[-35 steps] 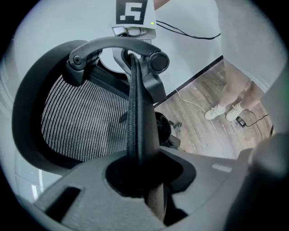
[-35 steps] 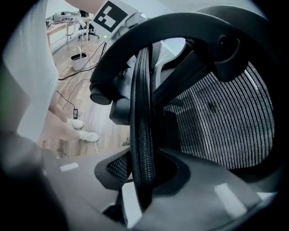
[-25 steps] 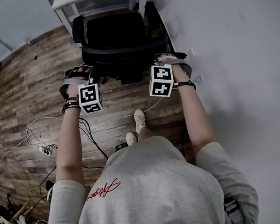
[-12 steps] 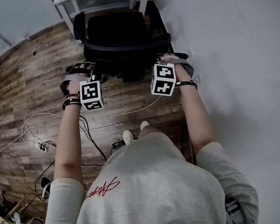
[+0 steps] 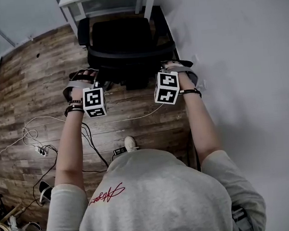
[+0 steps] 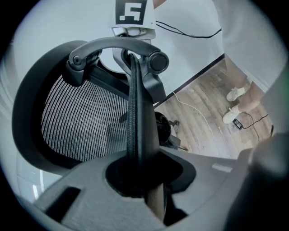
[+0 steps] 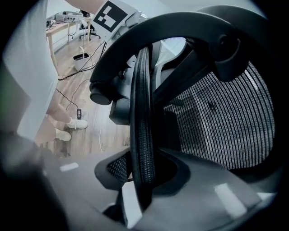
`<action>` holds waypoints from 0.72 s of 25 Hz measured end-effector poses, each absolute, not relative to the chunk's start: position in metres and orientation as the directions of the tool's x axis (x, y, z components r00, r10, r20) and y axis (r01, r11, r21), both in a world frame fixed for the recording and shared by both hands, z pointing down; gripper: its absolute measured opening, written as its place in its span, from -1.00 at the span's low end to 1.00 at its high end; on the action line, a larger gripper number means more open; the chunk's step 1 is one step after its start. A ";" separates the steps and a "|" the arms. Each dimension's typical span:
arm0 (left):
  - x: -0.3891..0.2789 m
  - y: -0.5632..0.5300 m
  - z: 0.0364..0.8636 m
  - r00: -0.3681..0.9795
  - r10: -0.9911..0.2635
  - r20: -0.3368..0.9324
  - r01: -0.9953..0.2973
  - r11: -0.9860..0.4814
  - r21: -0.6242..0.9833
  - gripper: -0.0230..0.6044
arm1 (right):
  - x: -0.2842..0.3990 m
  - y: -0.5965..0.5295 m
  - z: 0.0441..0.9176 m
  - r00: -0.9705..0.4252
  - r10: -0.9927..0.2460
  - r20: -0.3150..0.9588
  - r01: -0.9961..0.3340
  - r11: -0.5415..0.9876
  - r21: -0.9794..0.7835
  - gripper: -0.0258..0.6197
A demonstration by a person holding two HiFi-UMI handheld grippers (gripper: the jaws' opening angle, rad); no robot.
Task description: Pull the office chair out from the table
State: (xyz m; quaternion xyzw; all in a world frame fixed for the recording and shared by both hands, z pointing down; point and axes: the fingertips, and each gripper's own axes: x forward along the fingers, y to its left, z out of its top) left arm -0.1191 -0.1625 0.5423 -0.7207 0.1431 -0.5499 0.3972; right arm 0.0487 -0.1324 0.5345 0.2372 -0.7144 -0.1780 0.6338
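Wood floor (image 5: 26,82); arms (image 5: 69,144) outstretched toward chair (image 5: 122,39)

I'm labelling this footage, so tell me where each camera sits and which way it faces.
Head view: on the head, looking down at the chair; both arms, left gripper, right gripper show.
Left gripper view: on that gripper, along jaws clamping the chair's edge; shoes show.
Right gripper view: the same, mirrored.
Shared: the chair.

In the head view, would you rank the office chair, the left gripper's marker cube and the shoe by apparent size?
1. office chair
2. left marker cube, nearer the camera
3. shoe, partly hidden
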 end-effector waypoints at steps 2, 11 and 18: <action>-0.118 -0.158 0.542 0.352 -0.643 0.680 0.225 -0.647 -0.728 -0.74 | 0.050 -0.129 0.533 -0.084 -0.568 0.819 -0.108 0.822 0.559 -0.59; -0.108 -0.134 0.544 0.336 -0.644 0.687 0.220 -0.655 -0.723 -0.74 | 0.062 -0.107 0.534 -0.095 -0.564 0.820 -0.096 0.825 0.556 -0.59; -0.104 -0.113 0.543 0.337 -0.652 0.680 0.213 -0.650 -0.729 -0.74 | 0.066 -0.087 0.534 -0.098 -0.566 0.819 -0.091 0.824 0.559 -0.59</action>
